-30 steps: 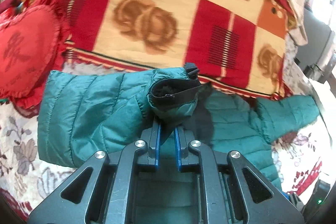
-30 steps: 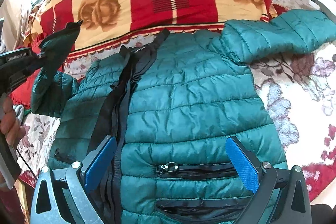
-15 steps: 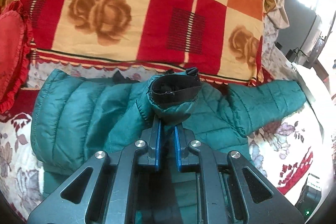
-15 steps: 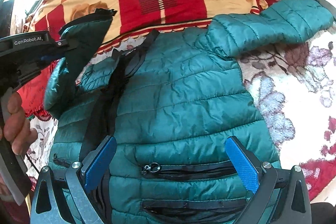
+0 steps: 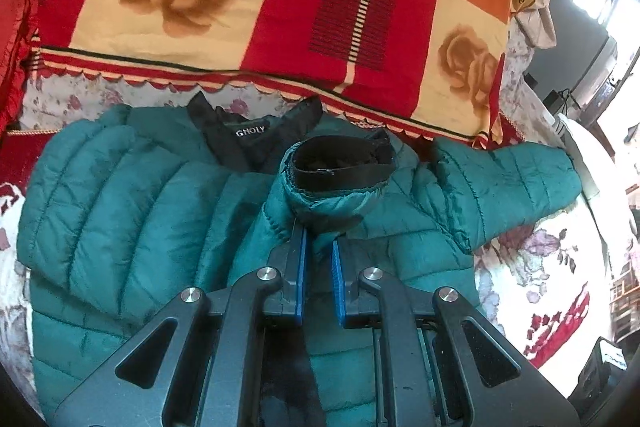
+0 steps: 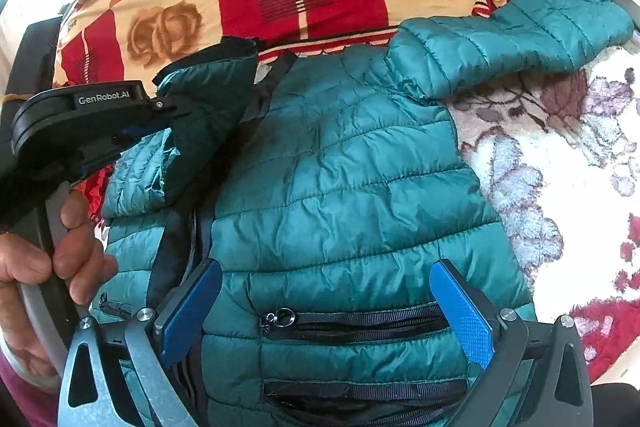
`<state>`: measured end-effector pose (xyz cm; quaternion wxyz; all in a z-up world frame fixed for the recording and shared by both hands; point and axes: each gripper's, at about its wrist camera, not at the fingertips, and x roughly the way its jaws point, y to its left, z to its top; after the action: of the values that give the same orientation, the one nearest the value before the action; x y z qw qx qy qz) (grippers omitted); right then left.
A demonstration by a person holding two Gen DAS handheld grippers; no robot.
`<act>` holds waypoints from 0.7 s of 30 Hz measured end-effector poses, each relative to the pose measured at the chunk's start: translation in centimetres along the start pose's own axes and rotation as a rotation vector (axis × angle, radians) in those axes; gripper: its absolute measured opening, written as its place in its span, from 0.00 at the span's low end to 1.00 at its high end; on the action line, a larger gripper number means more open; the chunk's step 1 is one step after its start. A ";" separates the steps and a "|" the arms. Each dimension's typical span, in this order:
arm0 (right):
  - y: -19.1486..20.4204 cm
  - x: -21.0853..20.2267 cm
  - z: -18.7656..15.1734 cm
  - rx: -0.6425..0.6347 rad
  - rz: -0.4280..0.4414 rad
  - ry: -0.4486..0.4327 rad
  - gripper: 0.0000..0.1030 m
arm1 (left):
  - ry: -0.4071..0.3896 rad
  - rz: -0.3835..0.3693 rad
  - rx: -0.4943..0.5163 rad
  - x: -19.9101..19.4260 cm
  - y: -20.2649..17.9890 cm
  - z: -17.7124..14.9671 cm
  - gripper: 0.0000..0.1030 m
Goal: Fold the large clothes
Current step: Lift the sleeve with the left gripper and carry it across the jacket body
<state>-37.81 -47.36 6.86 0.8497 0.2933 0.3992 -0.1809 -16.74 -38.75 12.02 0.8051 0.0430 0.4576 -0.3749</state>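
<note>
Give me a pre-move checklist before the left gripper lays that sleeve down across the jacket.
1. Left gripper shut on the sleeve just below its cuff: ok.
2. Sleeve lifted over the jacket front, clear of the collar: ok.
3. Right gripper open and holding nothing, above the pocket zip: ok.
4. Jacket front lying flat on the bed cover: ok, only light creases.
5. Other sleeve folded in: not ok, it lies stretched out to the side.
6. Front zip done up: cannot tell.
</note>
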 end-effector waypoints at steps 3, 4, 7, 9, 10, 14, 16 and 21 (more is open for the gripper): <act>0.0 0.0 0.0 0.002 0.003 0.005 1.00 | 0.015 -0.013 -0.012 0.7 -0.1 0.0 0.10; 0.0 0.0 0.0 0.000 0.003 0.006 1.00 | 0.021 -0.015 -0.014 1.0 -0.2 0.0 0.10; 0.1 -0.2 -0.1 -0.007 0.005 0.010 1.00 | 0.043 -0.021 -0.011 2.0 -0.5 -0.2 0.10; 0.0 -0.4 -0.2 -0.011 0.003 0.012 1.00 | 0.061 -0.027 -0.003 2.5 -0.8 -0.5 0.10; 0.0 -0.5 -0.2 -0.010 0.001 0.012 1.00 | 0.071 -0.028 0.003 2.8 -0.9 -0.6 0.10; -0.6 -0.6 -0.2 0.005 -0.003 0.014 1.00 | 0.099 -0.033 0.022 3.6 -1.3 -1.1 0.10; -0.9 -0.7 -0.2 0.014 -0.006 0.015 1.00 | 0.112 -0.035 0.026 3.9 -1.4 -1.3 0.11; -1.4 -1.1 -0.3 0.030 -0.005 0.011 1.00 | 0.157 -0.071 0.018 4.5 -1.4 -1.8 0.18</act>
<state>-39.42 -48.20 7.09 0.8426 0.3058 0.4018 -0.1874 -17.58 -41.57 7.87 0.7524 0.0631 0.5173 -0.4028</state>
